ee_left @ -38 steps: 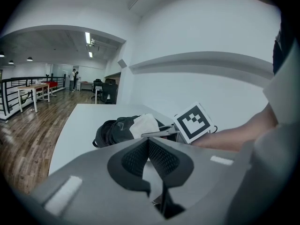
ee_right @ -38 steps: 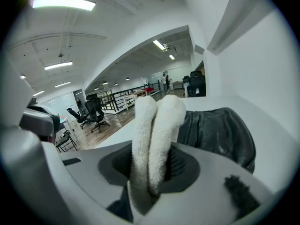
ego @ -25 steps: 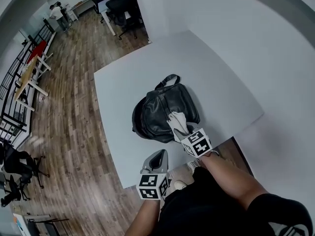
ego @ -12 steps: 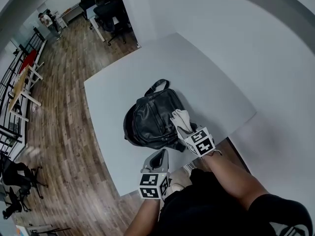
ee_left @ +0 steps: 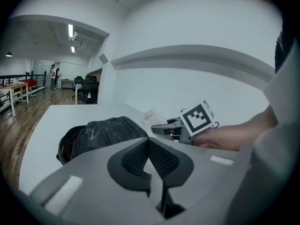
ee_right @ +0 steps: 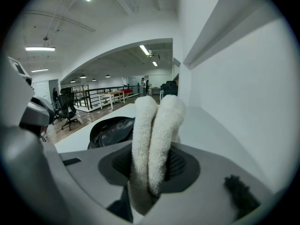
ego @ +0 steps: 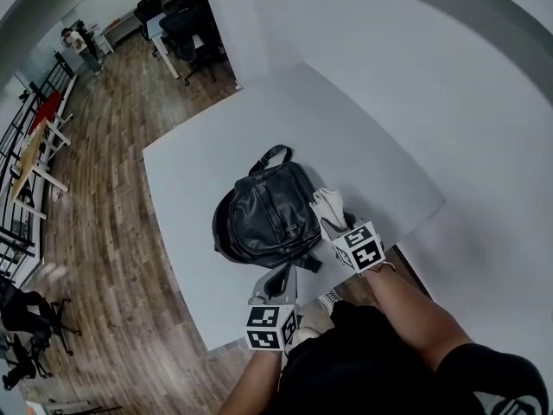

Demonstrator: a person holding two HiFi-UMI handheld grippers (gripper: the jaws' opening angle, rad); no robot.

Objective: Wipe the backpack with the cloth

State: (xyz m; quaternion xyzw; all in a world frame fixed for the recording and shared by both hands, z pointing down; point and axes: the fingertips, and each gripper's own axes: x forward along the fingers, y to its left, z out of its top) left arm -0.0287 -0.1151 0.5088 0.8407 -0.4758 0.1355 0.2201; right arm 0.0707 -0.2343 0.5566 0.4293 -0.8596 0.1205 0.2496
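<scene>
A black leather backpack (ego: 263, 215) lies flat on the white table (ego: 363, 145), its handle toward the far side; it also shows in the left gripper view (ee_left: 101, 132) and the right gripper view (ee_right: 112, 130). My right gripper (ego: 331, 219) is shut on a folded white cloth (ee_right: 152, 139), which sticks up between the jaws. The cloth (ego: 327, 204) hangs just off the backpack's right edge, above the table. My left gripper (ego: 278, 279) is shut and holds nothing, near the table's front edge just in front of the backpack.
Wooden floor (ego: 95, 197) surrounds the table on the left. Office chairs (ego: 186, 24) and desks stand far back, with a person (ego: 69, 40) beside them. A white wall (ego: 415, 67) runs along the table's right side.
My right gripper with the cloth has slid off the backpack's front-right part to its right edge. The head view has shifted, so the backpack sits further left. The left gripper stays near the table's front edge.
</scene>
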